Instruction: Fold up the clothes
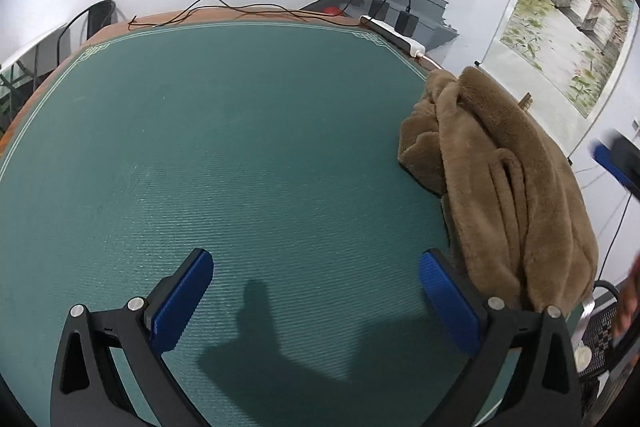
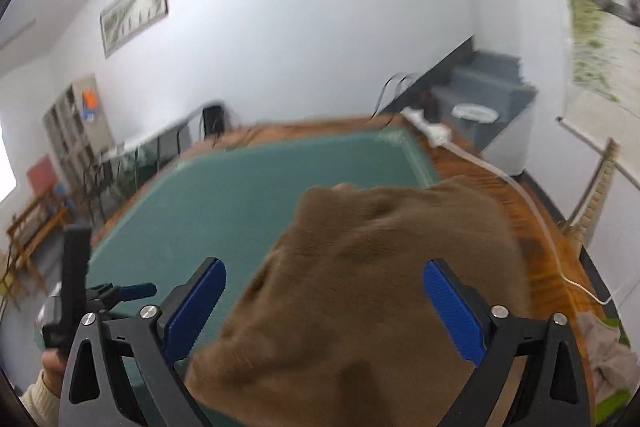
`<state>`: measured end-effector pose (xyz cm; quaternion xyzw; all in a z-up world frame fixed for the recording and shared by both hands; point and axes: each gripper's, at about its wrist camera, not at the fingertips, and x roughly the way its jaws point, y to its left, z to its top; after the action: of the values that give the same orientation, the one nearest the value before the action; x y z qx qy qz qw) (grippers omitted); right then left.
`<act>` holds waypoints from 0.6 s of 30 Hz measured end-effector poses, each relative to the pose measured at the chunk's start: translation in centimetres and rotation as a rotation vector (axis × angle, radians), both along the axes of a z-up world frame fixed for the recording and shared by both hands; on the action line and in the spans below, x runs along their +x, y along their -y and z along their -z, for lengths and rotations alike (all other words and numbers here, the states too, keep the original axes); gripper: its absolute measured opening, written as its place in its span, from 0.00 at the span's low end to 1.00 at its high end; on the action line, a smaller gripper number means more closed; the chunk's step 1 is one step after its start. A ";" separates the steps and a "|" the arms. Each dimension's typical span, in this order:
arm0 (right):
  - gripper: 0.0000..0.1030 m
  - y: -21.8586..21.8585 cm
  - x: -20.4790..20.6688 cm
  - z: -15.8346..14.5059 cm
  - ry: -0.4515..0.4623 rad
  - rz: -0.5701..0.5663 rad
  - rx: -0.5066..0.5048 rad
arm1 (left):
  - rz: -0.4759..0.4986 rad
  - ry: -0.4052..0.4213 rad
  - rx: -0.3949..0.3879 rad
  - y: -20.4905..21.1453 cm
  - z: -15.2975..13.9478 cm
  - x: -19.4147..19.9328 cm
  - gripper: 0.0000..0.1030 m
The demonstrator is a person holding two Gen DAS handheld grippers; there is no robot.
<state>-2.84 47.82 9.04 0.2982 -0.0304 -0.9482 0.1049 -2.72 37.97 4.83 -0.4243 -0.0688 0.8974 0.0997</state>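
Note:
A brown fleece garment [image 1: 504,183] lies bunched at the right edge of the green mat [image 1: 224,147]. My left gripper [image 1: 316,291] is open and empty over bare mat, left of the garment. In the right wrist view the garment [image 2: 380,279] sits blurred beneath my right gripper [image 2: 324,303], which is open with its blue pads either side of the cloth, not closed on it. The left gripper [image 2: 120,293] shows at the lower left of that view. The mat [image 2: 240,187] stretches behind.
A white power strip [image 1: 394,35] with black adapters and thin cables lie along the far table edge. The wooden table rim [image 2: 500,215] runs right of the garment, with a white cable. Other clothes [image 2: 604,351] lie at the lower right.

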 end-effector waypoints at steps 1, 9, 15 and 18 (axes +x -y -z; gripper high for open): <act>0.84 1.2 -1.3 0.3 0.027 0.000 0.030 | 0.007 -0.005 -0.003 0.1 0.1 0.0 1.00; 0.47 3.7 -7.2 4.0 0.210 0.079 0.220 | 0.084 0.030 0.019 1.1 1.5 0.1 1.00; 0.51 3.8 -9.0 4.4 0.268 0.148 0.257 | 0.107 0.073 0.076 1.7 2.1 0.4 1.00; 0.54 4.9 -10.5 4.9 0.323 0.132 0.303 | 0.111 0.059 0.087 1.9 1.8 0.9 1.00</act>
<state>-13.38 42.93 4.10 0.4556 0.0766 -0.8868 -0.0093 -1.79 36.08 3.06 -0.4489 -0.0873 0.8738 0.1655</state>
